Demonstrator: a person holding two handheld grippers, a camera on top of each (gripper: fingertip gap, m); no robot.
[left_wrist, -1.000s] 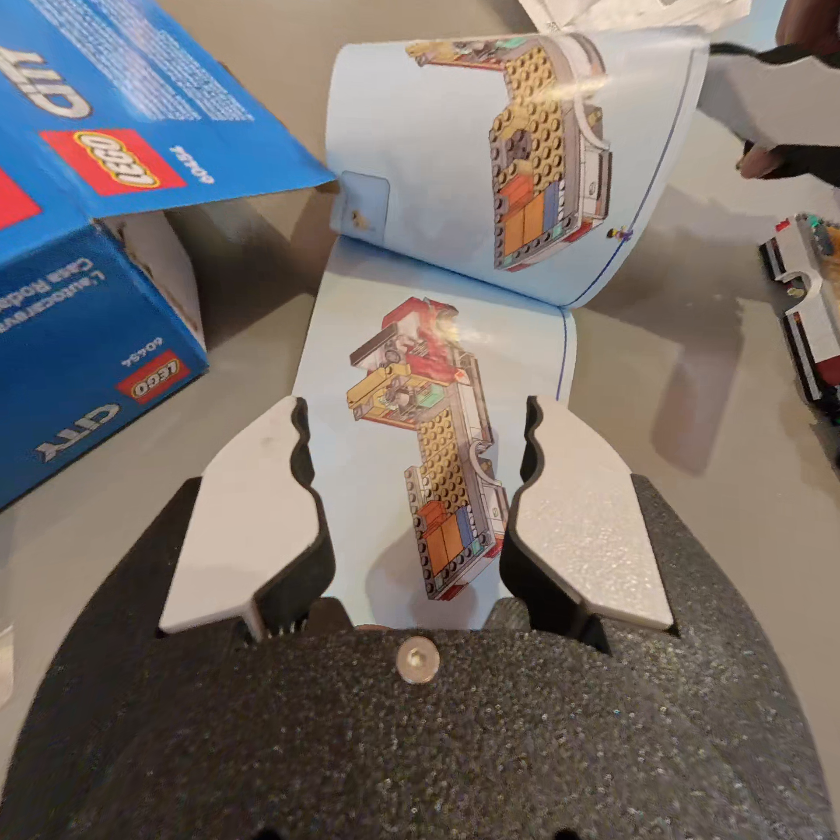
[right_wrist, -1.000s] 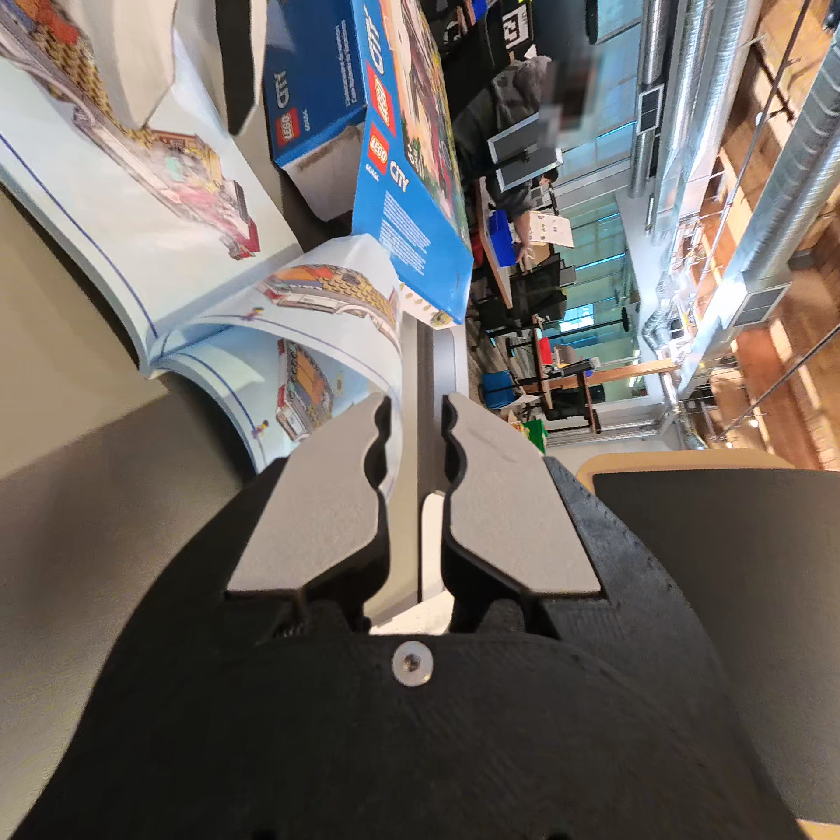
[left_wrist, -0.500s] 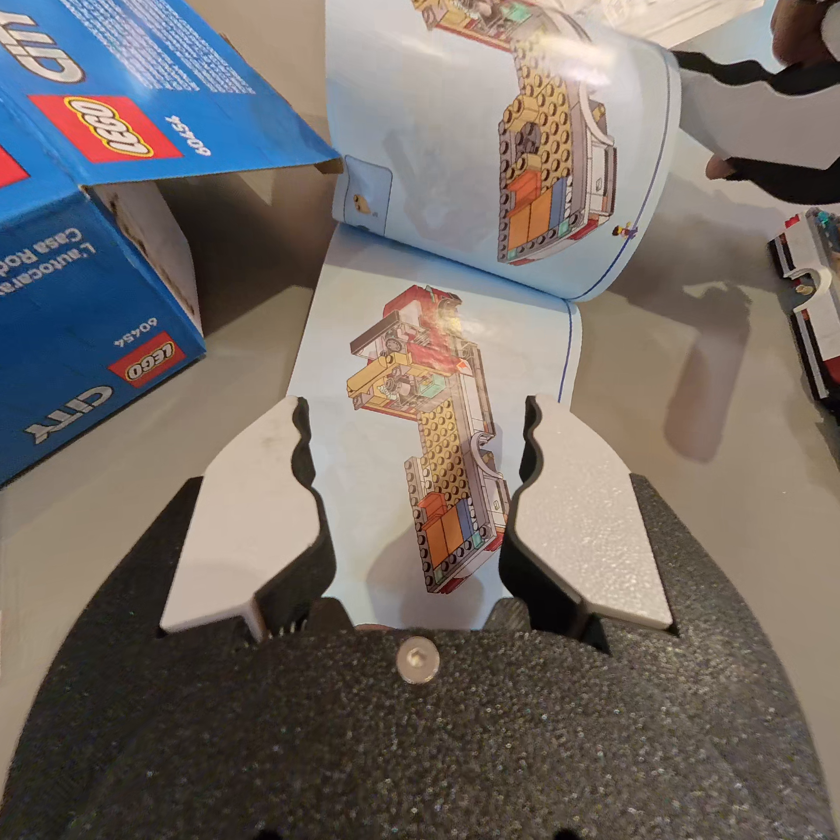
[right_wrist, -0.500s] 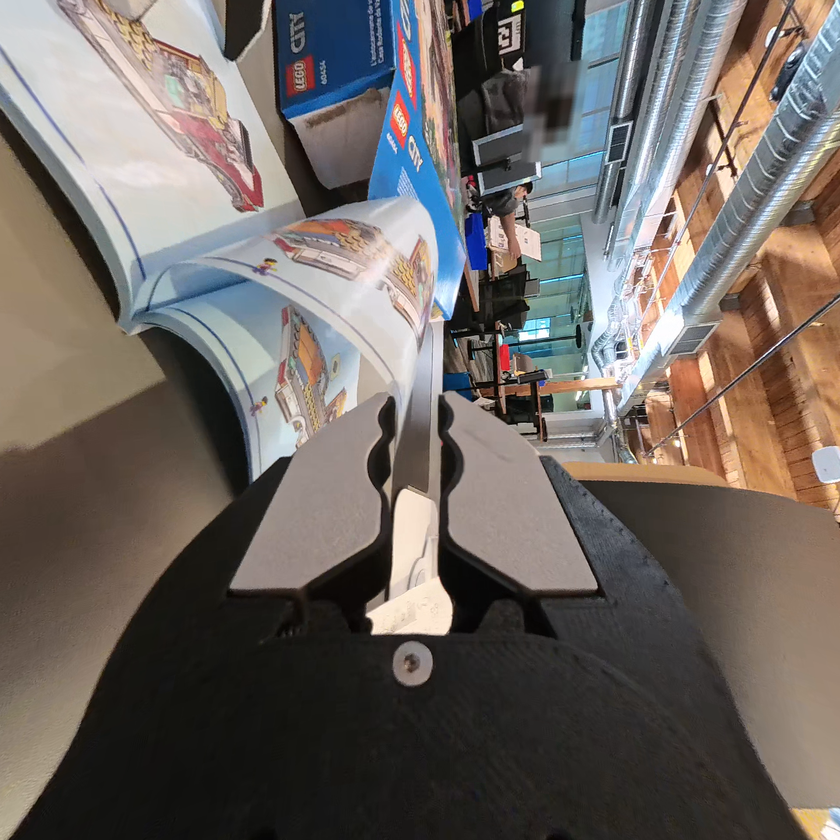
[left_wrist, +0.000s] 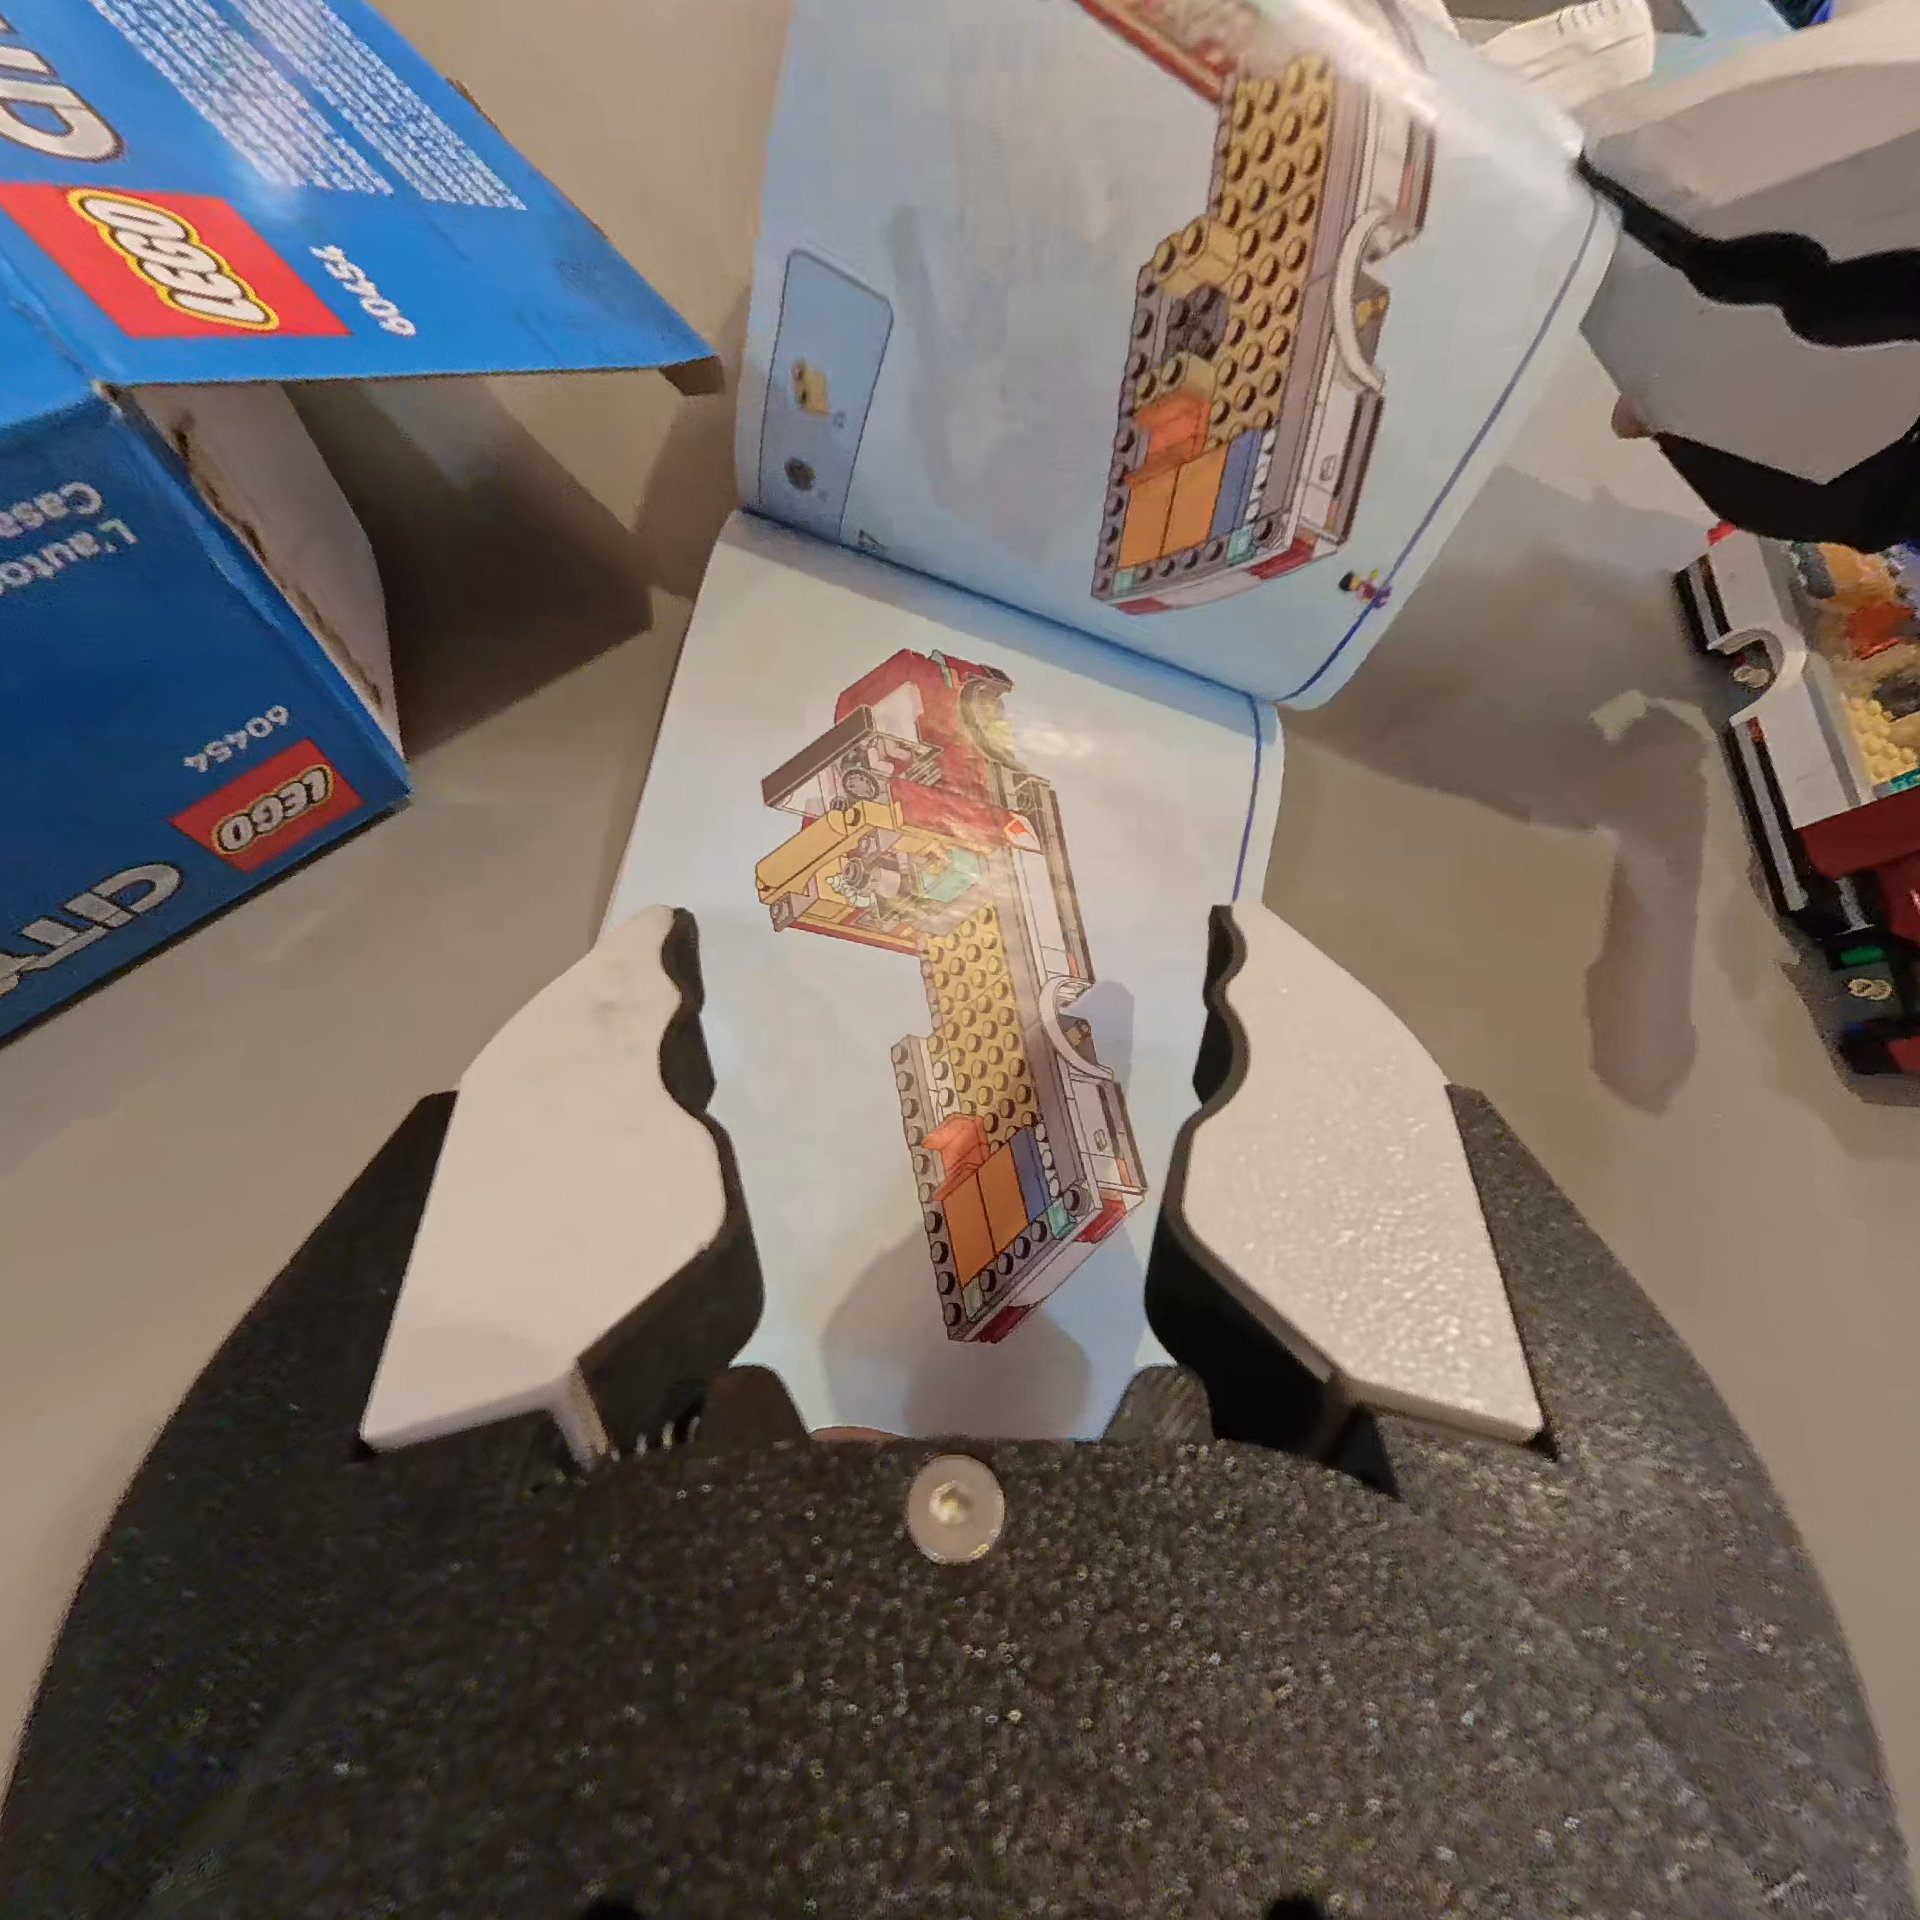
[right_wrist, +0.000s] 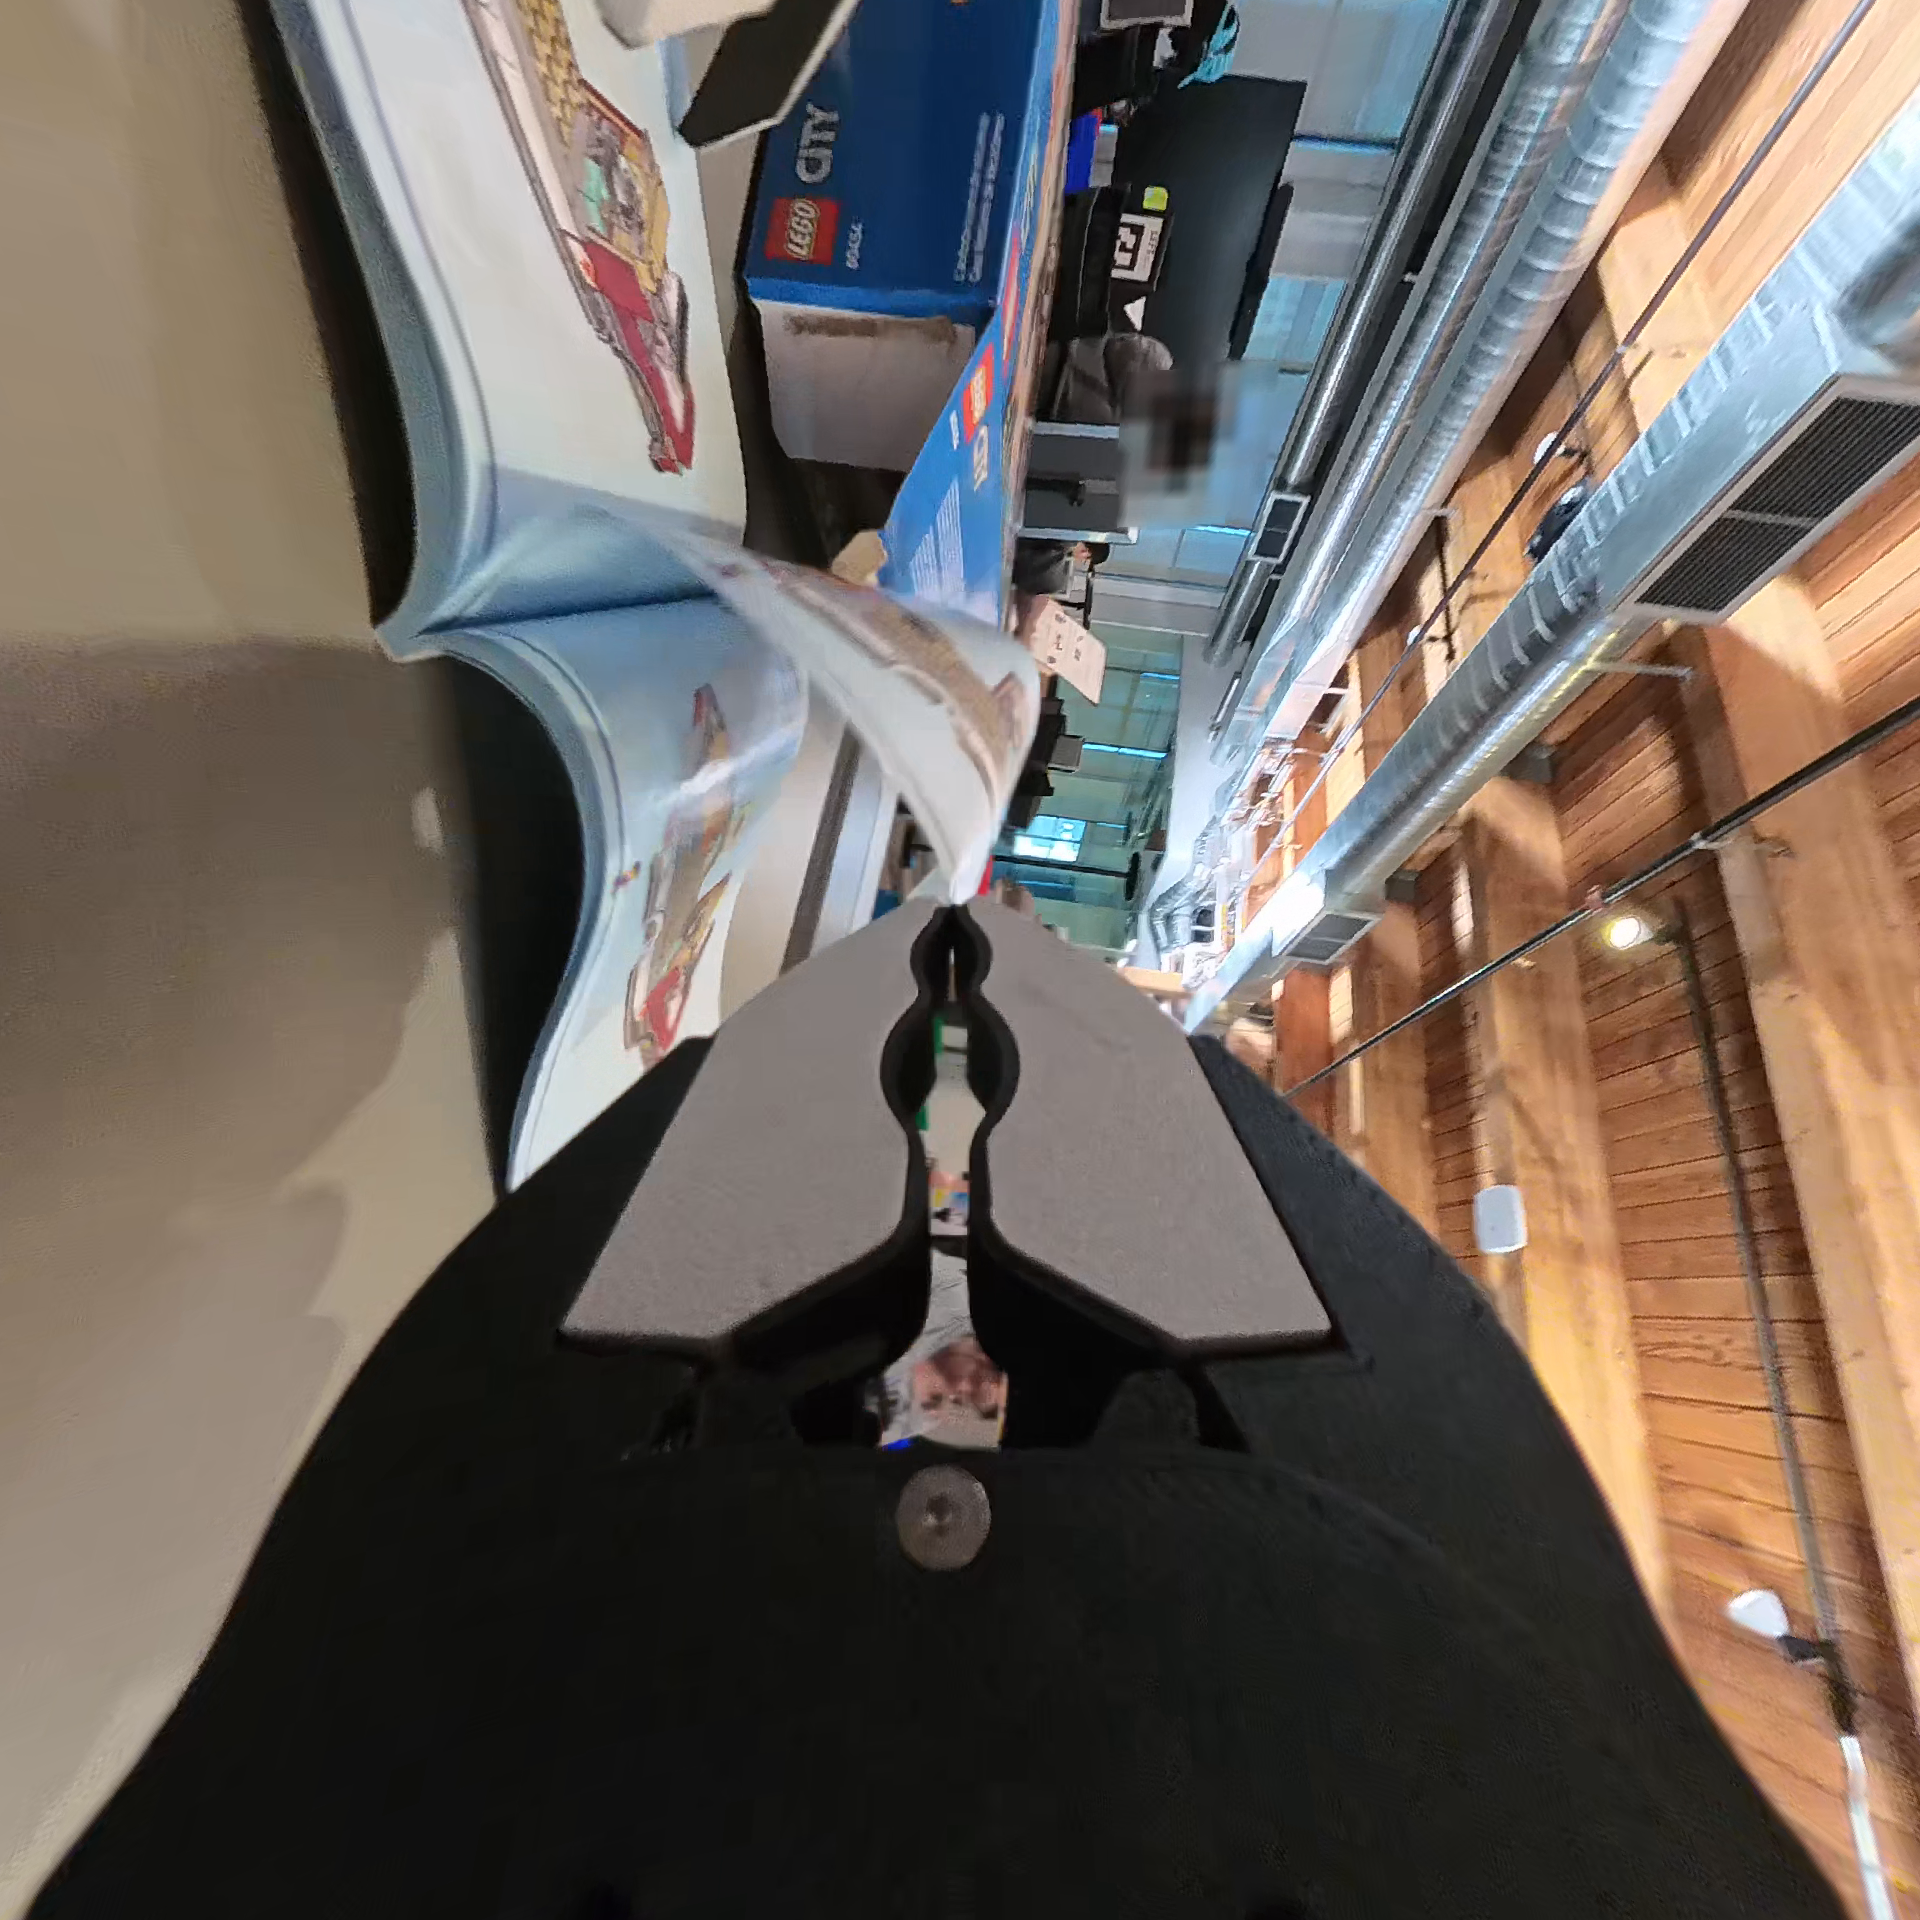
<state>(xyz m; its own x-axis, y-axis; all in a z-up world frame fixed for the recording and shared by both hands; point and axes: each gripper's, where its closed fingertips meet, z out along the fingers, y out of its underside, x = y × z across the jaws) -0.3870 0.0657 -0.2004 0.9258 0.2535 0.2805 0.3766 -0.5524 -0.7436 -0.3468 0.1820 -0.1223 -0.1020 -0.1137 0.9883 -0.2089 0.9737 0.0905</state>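
Observation:
An open instruction booklet (left_wrist: 935, 748) with pale blue pages lies on the beige table (left_wrist: 364, 1039). My left gripper (left_wrist: 951, 925) is open. Its fingers stand on either side of the booklet's flat near page, low over it, and hold nothing. My right gripper (right_wrist: 951, 912) is shut on the edge of one booklet page (right_wrist: 935, 707) and holds it raised and curled above the spine. In the left wrist view this lifted page (left_wrist: 1039, 312) arches up, with the right gripper (left_wrist: 1756, 260) at its outer edge. The left gripper's fingers (right_wrist: 665, 21) show at the top of the right wrist view.
An opened blue cardboard toy box (left_wrist: 156, 623) stands at the left of the booklet, its flap hanging over the table; it also shows in the right wrist view (right_wrist: 894, 208). A partly built red, white and black brick model (left_wrist: 1829, 779) sits at the right edge.
My right gripper's jaws closed from a narrow gap onto the page edge and lifted it; the page now curls higher and further over the booklet. My left gripper stayed open in place.

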